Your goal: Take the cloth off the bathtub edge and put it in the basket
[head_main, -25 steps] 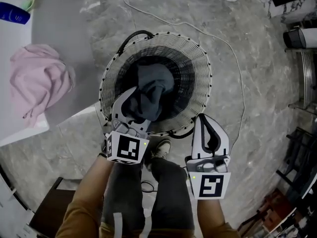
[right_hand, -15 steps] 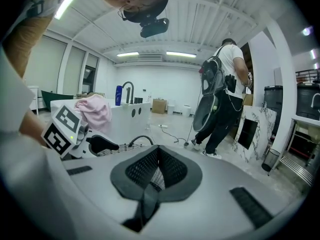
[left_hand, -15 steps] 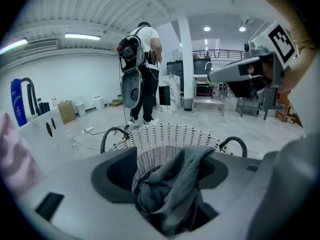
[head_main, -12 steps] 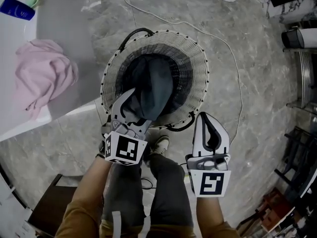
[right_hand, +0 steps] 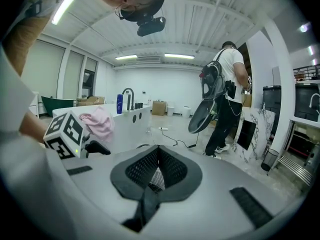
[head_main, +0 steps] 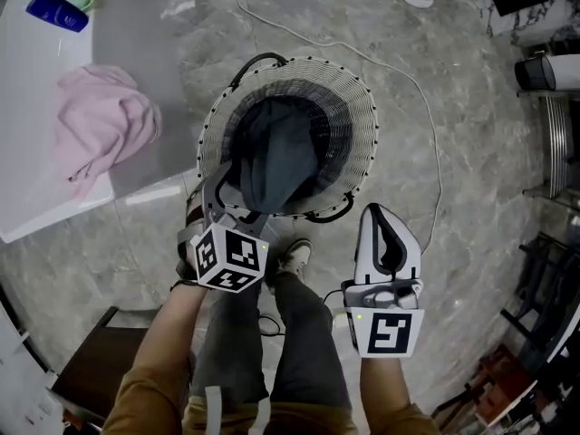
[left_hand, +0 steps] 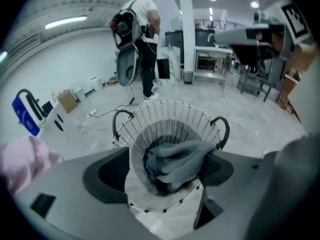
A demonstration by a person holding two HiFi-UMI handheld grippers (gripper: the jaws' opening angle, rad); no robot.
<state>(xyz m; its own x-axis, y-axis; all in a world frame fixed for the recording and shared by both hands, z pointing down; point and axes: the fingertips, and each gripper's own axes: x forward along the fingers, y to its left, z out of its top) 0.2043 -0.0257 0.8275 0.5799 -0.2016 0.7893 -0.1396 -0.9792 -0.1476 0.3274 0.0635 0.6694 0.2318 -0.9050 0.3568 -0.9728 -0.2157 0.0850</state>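
A grey cloth [head_main: 279, 159] lies bunched inside the white wire basket [head_main: 362, 125] on the floor. My left gripper [head_main: 228, 199] hangs over the basket's near rim, and its jaws have just been opening. In the left gripper view, the left gripper [left_hand: 162, 173] stands wide, with the grey cloth [left_hand: 180, 159] and the basket [left_hand: 165, 119] beyond it and nothing pressed by the pads. A pink cloth [head_main: 104, 125] rests on the white bathtub edge [head_main: 36, 80] at the left. My right gripper [head_main: 385, 217] is shut and empty, to the right of the basket, and the right gripper view shows the right gripper [right_hand: 158, 151] with its jaws together.
A cable [head_main: 399, 71] curls over the marble floor behind the basket. A blue bottle [head_main: 56, 11] stands on the tub's far end. A dark box [head_main: 100, 361] sits at the lower left. Another person [left_hand: 142, 39] stands farther off with a backpack.
My left gripper has drawn back from inside the basket to its near rim, leaving the grey cloth there. The right gripper has risen a little.
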